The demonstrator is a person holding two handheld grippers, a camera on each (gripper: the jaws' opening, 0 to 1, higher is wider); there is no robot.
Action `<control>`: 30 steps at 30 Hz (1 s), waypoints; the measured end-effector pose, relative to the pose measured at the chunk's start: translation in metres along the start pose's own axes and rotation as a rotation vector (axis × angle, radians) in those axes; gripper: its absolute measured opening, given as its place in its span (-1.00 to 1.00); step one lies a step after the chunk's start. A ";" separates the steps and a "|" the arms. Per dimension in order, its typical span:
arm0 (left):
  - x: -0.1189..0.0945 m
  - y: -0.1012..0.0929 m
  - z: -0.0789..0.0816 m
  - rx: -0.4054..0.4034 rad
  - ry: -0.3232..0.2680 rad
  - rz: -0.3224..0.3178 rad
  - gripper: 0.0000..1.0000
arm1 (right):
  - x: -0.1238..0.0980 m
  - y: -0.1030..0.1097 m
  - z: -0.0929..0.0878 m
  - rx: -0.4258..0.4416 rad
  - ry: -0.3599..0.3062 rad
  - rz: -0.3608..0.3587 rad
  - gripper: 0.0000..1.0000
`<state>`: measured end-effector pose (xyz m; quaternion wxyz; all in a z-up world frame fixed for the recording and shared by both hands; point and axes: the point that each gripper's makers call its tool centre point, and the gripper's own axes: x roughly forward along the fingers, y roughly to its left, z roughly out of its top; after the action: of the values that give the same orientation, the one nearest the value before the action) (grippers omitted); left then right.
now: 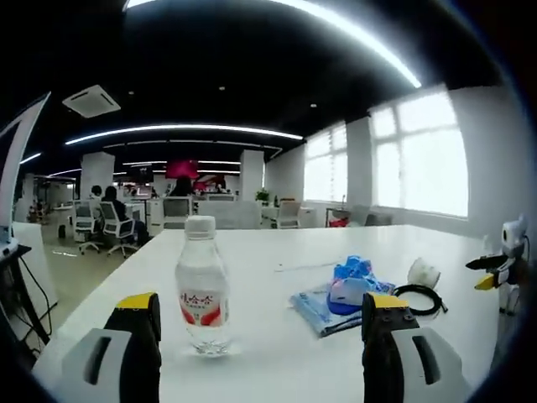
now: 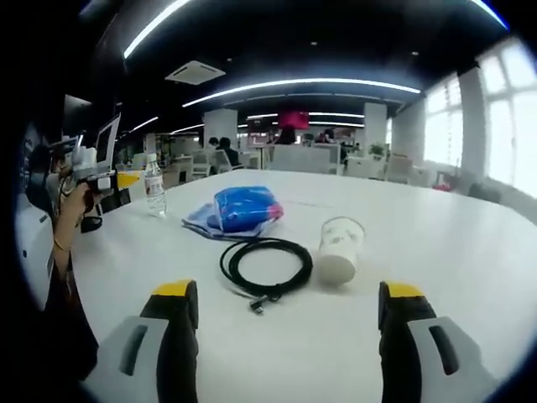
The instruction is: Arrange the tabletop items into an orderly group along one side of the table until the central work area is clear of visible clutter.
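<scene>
Open-plan office space with ceiling light strips and bright windows surrounds a large white table point(image 2: 470, 243) that carries all the clutter. Using the coiled black cable point(image 2: 267, 267) as landmark: a paper cup point(image 2: 339, 249) lies tipped on its side just beside the cable, its mouth toward the camera. Just behind the cable lies a blue bundle resting on flat plastic packets point(image 2: 239, 211). Well beyond the cable, toward the table's far edge, a clear water bottle point(image 2: 153, 186) with a red and white label stands upright.

The right gripper point(image 2: 284, 315) hovers low over the table, near the cable, its jaws spread wide and holding nothing. In the left gripper view, the left gripper point(image 1: 260, 323) points across the table with the bottle point(image 1: 202, 285) standing close in front, nearer its left jaw; its jaws are also wide apart and empty. In the right gripper view a hand point(image 2: 71, 201) holds the left gripper up near the bottle.

Nothing appears gathered yet, so the job looks to be at its start. The likely next move is for the left gripper to close on the bottle, or the right to take the cup, which needs lifting without rolling.
</scene>
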<state>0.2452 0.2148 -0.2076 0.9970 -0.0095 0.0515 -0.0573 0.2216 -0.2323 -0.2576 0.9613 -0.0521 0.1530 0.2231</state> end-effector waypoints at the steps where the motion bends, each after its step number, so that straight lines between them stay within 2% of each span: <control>1: -0.002 0.000 0.000 0.024 -0.006 0.005 1.00 | 0.000 0.000 0.000 0.000 0.002 0.000 0.71; 4: -0.006 -0.003 -0.008 0.044 0.022 0.010 1.00 | -0.001 0.000 -0.001 -0.004 0.006 -0.002 0.70; 6: -0.009 -0.007 -0.012 0.039 0.033 -0.013 1.00 | -0.001 -0.001 -0.003 -0.015 0.017 -0.007 0.69; 11: -0.019 -0.016 -0.012 -0.005 0.009 -0.051 0.99 | 0.001 0.001 -0.005 -0.022 0.027 -0.002 0.68; 16: -0.028 -0.012 -0.019 0.041 0.034 -0.006 0.99 | 0.002 0.002 -0.002 0.004 0.028 0.010 0.71; 18: -0.031 -0.013 -0.020 0.041 0.031 -0.009 0.99 | 0.002 0.000 -0.001 -0.003 0.029 -0.002 0.71; 22: -0.036 -0.025 -0.021 -0.027 0.003 -0.081 0.99 | 0.002 -0.001 0.001 0.027 0.028 0.013 0.72; 24: -0.039 -0.026 -0.027 -0.019 0.035 -0.091 0.99 | 0.002 0.001 0.002 0.050 0.034 0.042 0.71; 27: -0.041 -0.024 -0.030 0.006 0.044 -0.065 0.99 | 0.004 0.001 0.004 0.056 0.034 0.045 0.70; 30: -0.044 -0.023 -0.029 -0.005 0.039 -0.068 0.99 | 0.006 -0.001 0.004 0.055 0.041 0.041 0.70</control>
<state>0.1964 0.1963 -0.2312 0.9932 -0.0126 0.0709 -0.0910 0.2286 -0.2297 -0.2554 0.9543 -0.0271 0.1797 0.2374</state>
